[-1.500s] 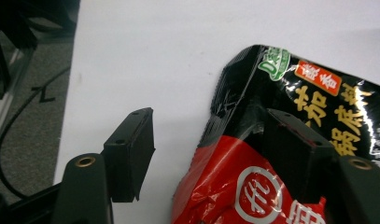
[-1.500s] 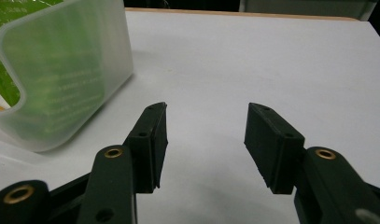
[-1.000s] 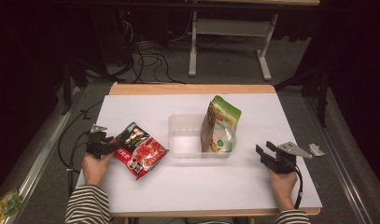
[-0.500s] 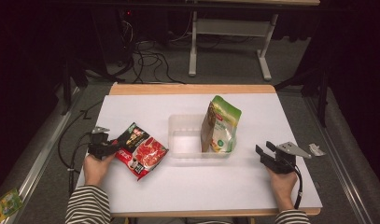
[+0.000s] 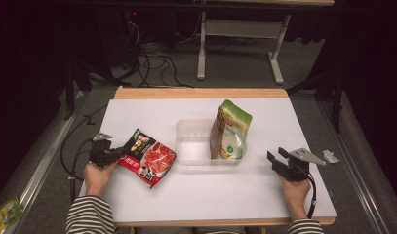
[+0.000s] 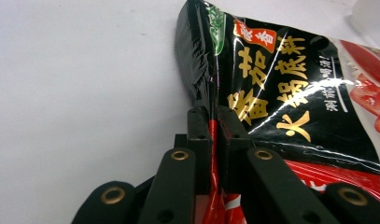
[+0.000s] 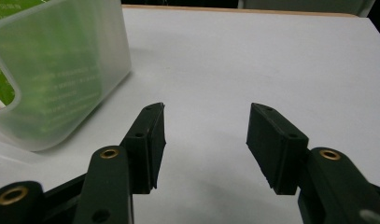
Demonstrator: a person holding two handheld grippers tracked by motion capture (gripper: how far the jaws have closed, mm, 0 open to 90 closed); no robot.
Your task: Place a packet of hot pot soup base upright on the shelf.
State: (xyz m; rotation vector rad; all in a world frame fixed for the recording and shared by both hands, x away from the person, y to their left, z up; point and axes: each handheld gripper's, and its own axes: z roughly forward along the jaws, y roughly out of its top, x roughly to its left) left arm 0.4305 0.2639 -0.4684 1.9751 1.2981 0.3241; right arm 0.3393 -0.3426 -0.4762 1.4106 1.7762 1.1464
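Observation:
A red and black sauce packet (image 5: 147, 157) lies on the white table left of a clear plastic tub (image 5: 198, 144). My left gripper (image 5: 117, 153) has just been closing and now pinches the packet's near edge (image 6: 214, 135) between its jaws. A green pouch (image 5: 229, 129) stands upright in the tub's right end, and it shows through the tub wall (image 7: 61, 70) in the right gripper view. My right gripper (image 5: 276, 158) rests on the table to the right of the tub, its jaws wide apart (image 7: 205, 140) over bare tabletop.
The table's wooden far edge (image 5: 201, 92) runs behind the tub. A small grey plate (image 5: 330, 156) lies near the right edge. Cables (image 5: 157, 63) and a stand's legs sit on the floor beyond. A yellow-green packet (image 5: 6, 213) lies on the floor at lower left.
The left gripper's jaws have come together on the red packet's edge. Both hands and the packet stayed where they were.

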